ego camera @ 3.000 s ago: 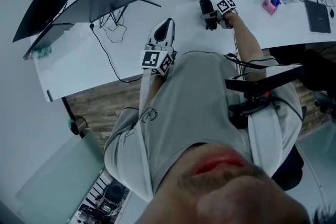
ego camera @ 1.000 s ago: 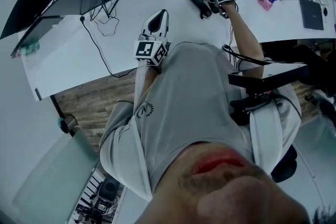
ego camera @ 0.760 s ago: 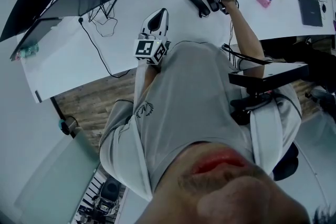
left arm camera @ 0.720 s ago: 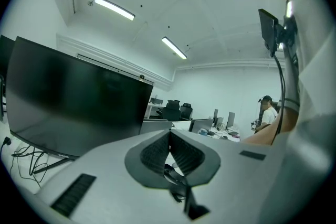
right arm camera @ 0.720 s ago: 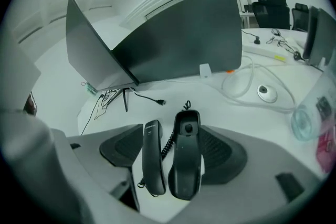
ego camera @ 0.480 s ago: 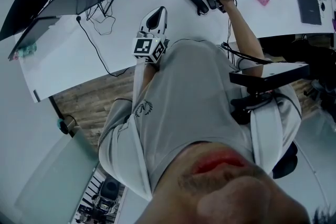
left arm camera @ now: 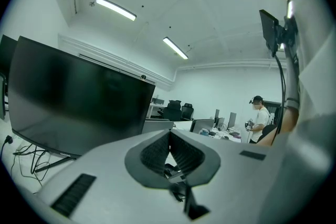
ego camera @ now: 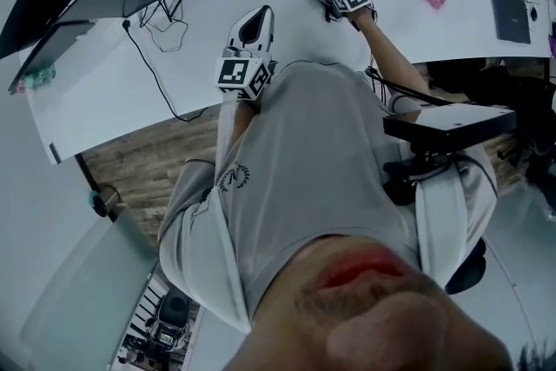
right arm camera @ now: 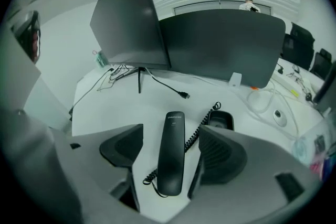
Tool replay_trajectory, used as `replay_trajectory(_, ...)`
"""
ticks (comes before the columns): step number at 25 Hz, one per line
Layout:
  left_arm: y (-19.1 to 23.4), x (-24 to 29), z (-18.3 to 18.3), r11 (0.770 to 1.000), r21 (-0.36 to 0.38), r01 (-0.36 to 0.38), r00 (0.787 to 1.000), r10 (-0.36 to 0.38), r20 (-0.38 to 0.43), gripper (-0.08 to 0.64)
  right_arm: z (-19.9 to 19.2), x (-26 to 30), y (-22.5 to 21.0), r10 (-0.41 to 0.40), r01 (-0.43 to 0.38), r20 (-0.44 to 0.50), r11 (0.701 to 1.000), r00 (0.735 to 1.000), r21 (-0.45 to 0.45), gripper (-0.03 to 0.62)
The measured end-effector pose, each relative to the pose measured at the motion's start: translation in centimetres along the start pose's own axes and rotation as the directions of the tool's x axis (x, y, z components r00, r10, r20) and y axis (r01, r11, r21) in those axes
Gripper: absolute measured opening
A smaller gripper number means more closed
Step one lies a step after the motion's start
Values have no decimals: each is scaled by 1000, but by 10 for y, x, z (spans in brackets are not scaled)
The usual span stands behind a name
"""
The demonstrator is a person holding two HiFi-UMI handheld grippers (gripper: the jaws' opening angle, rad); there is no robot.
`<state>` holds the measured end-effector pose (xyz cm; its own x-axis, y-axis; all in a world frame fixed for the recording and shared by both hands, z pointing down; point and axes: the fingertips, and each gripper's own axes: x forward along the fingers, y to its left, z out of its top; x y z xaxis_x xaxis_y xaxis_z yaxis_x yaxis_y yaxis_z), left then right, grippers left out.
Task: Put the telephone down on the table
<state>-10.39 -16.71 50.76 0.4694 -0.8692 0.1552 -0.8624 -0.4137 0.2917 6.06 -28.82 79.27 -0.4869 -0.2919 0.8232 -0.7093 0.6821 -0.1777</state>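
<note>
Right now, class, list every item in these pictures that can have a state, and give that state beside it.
telephone handset: lying flat on the table, off its cradle
cradle: empty
coiled cord: slack, joined to the handset
right gripper: open, jaws either side of the handset, not gripping
left gripper: shut, empty
monitor: screen dark
cable plug: loose on the table, unplugged

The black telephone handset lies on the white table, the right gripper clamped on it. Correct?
No. The right gripper view shows the right gripper open, jaws apart either side of the black telephone handset, which does lie on the white table.
</note>
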Motion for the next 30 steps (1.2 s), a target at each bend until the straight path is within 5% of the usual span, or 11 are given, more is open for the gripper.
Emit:
replay_trajectory(3,2,-1,0,1000,-2,-4,1000,4,0,6,-14,10,2,-53,49,-48,997,997,-67,337)
replay_trajectory(13,5,-5,-5,1000,-6,-20,1000,20,-5,6,-49,46,-3,-140,127,-160,988,977,-93,337)
replay_trajectory(17,6,-7,-6,1000,-5,-31,999,31,-9,6,-70,38,-11,-203,191,-276,979,939,-68,336)
replay_trajectory(19,7,-8,-5,999,-3,-33,999,33,-10,6,-73,49,-8,-160,149,-271,987,949,-61,252)
replay_trajectory(30,7,-7,-11,1000,-2,-28,999,28,-25,6,-73,54,-3,-120,114,-243,993,963,-40,250)
